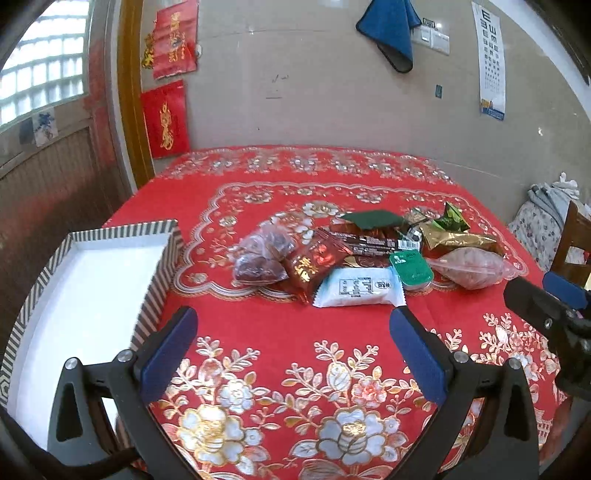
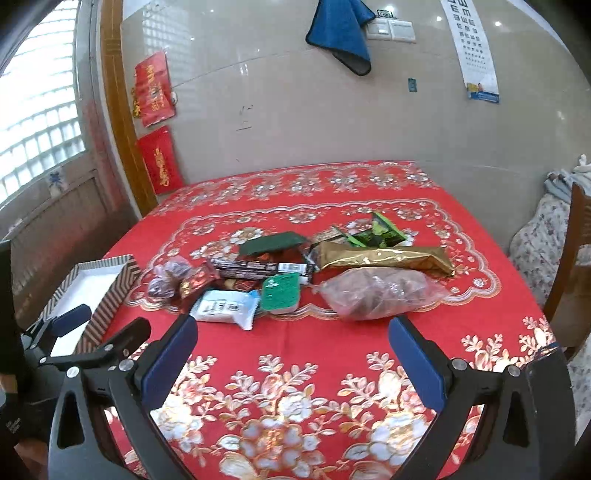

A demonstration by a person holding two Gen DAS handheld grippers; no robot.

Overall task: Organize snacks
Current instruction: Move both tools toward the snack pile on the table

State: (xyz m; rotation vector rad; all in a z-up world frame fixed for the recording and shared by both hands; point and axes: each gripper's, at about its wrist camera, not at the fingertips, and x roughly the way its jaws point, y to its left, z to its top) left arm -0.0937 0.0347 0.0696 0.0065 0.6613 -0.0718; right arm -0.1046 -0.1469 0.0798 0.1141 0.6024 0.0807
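Observation:
A pile of snacks lies mid-table: a white packet [image 1: 357, 288], a green-lidded cup [image 1: 413, 269], a red packet [image 1: 314, 263], a clear bag of dark red fruit [image 1: 260, 256], a clear bag of brown snacks [image 1: 471, 272], a gold packet [image 1: 460, 240] and a dark bar [image 1: 373, 242]. The same pile shows in the right wrist view, with the white packet [image 2: 225, 305] and brown snack bag [image 2: 380, 293] nearest. A striped box [image 1: 162, 266] with a white inside stands at the left, holding nothing. My left gripper [image 1: 293, 347] is open, short of the pile. My right gripper [image 2: 291, 350] is open too.
The table wears a red floral cloth [image 1: 295, 369]. A wooden chair [image 1: 570, 243] stands at the right edge. A tiled wall with a blue towel [image 1: 391, 29] is behind. The left gripper also shows in the right wrist view [image 2: 103, 332].

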